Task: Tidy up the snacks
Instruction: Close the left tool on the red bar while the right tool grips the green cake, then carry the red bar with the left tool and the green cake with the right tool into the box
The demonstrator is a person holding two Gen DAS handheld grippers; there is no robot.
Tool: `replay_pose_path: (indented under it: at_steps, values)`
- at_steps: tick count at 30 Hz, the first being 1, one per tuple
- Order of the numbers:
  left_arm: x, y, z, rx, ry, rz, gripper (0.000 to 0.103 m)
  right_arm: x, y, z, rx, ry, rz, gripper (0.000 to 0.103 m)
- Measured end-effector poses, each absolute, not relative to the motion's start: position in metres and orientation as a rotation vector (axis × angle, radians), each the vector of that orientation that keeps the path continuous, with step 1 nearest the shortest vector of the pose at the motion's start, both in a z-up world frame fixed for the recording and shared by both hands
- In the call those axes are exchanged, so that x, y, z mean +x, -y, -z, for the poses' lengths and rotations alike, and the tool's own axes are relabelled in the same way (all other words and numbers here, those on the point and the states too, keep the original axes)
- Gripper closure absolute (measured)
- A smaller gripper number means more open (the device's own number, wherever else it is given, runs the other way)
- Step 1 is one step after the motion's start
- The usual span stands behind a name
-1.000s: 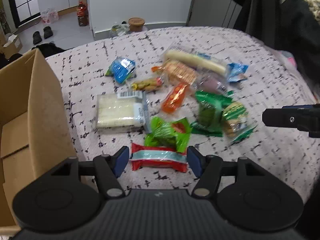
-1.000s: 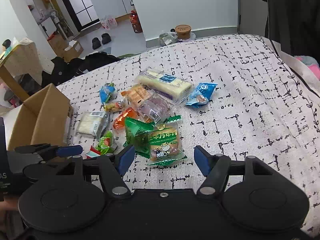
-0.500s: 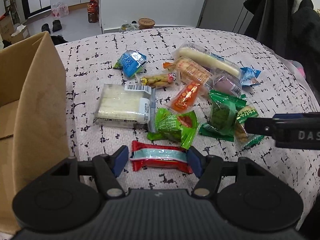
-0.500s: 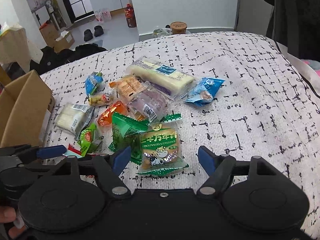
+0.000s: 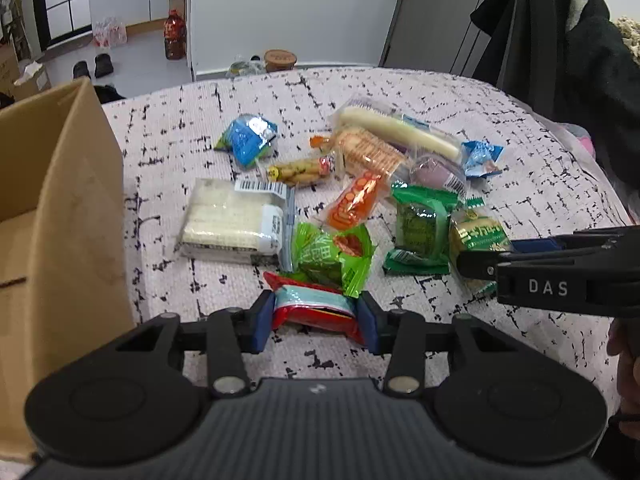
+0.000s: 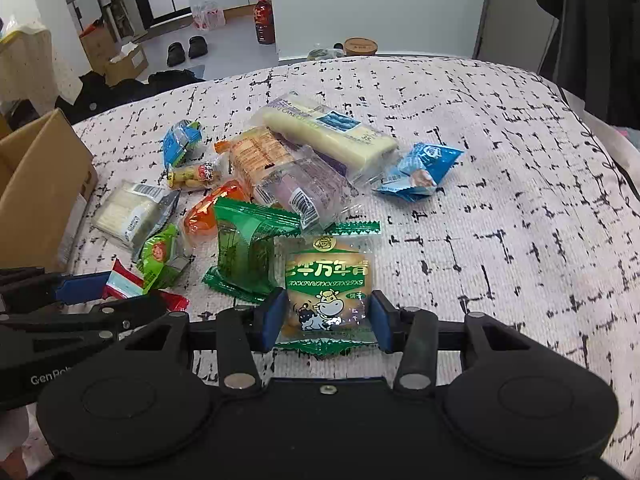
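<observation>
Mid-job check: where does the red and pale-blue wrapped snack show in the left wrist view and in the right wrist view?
Left wrist view: the red and pale-blue snack sits bottom centre, pinched in the left gripper.
Right wrist view: it shows at lower left, partly hidden by that gripper.
Shared landmark: the cardboard box at the left edge.

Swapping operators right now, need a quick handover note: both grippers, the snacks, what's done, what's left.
Left hand-held gripper: shut on the red snack bar, nearest item in the pile.
Right hand-held gripper: shut on the cow-print snack pack, at the pile's near edge.
Both packs look barely off the patterned cloth, if lifted at all.
Cardboard box stands open to the left; no snack visible in the part in view.
Left: carry these two to the box, then clear the remaining pile, including the white wafer pack and long cake roll.
</observation>
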State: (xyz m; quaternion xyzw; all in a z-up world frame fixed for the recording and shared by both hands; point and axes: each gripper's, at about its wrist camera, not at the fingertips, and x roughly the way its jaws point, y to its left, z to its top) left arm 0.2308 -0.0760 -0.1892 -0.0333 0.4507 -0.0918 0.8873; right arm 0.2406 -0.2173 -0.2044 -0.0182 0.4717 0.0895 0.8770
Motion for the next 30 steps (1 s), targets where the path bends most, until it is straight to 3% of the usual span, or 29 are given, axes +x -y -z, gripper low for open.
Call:
replay_pose_path:
  at_steps: [6,8,15,30]
  values:
    - [0.227,0.063,0.176,-0.098,-0.902,0.171,0.066,0.231,0.221,0.190,-0.006,-0.958,-0.184,0.059]
    - [0.225,0.059,0.170,-0.113,-0.888,0.176,0.083,0.227,0.222,0.183,-0.002,-0.941,-0.185,0.059]
    - [0.220,0.053,0.153,-0.148,-0.862,0.206,0.093,0.219,0.219,0.165,0.001,-0.895,-0.208,0.059]
    - [0.204,0.047,0.114,-0.147,-0.758,0.262,0.095,0.205,0.196,0.132,0.012,-0.811,-0.277,0.059]
